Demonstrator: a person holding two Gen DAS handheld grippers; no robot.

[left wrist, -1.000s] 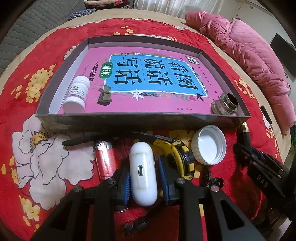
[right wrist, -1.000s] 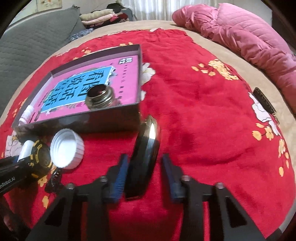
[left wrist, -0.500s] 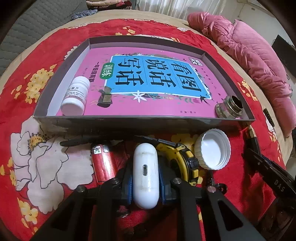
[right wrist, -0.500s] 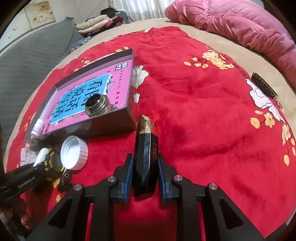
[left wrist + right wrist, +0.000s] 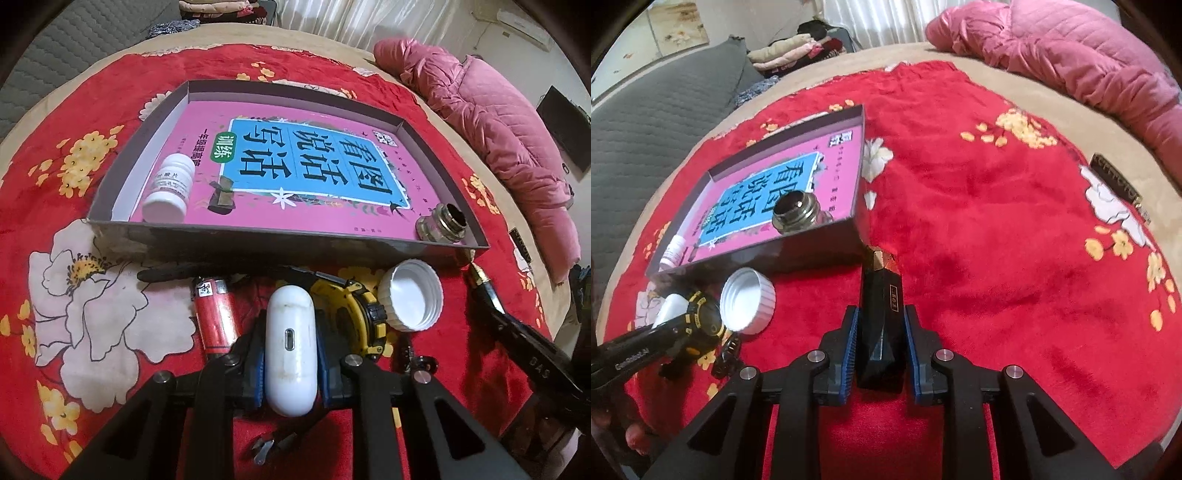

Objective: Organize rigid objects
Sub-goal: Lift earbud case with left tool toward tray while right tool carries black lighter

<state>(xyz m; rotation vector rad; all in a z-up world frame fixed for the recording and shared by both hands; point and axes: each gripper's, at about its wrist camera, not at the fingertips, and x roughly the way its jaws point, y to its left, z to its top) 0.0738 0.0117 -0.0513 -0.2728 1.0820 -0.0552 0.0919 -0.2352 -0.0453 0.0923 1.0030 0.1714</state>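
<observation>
My left gripper (image 5: 291,365) is shut on a white earbud case (image 5: 290,347), held just above the red blanket in front of the shallow grey box (image 5: 258,243). Inside that box lie a pink book (image 5: 303,162), a white pill bottle (image 5: 170,190) and a metal fitting (image 5: 441,223). In the right wrist view my right gripper (image 5: 881,345) is shut on a black faceted bottle with a gold tip (image 5: 881,314), right of the box's near corner (image 5: 857,236). The metal fitting (image 5: 794,214) shows there too.
Loose on the blanket by the box are a red lighter (image 5: 216,317), a yellow-black tape measure (image 5: 354,314), a white jar lid (image 5: 410,295), a black pen (image 5: 173,273) and small metal clippers (image 5: 269,448). A pink quilt (image 5: 1071,48) lies at the back right; a dark comb (image 5: 1117,186) rests far right.
Both grippers closed: the left on the white earbud case, the right on the black bottle, which turned from tilted sideways to narrow-edge up. Both items now sit slightly raised.
</observation>
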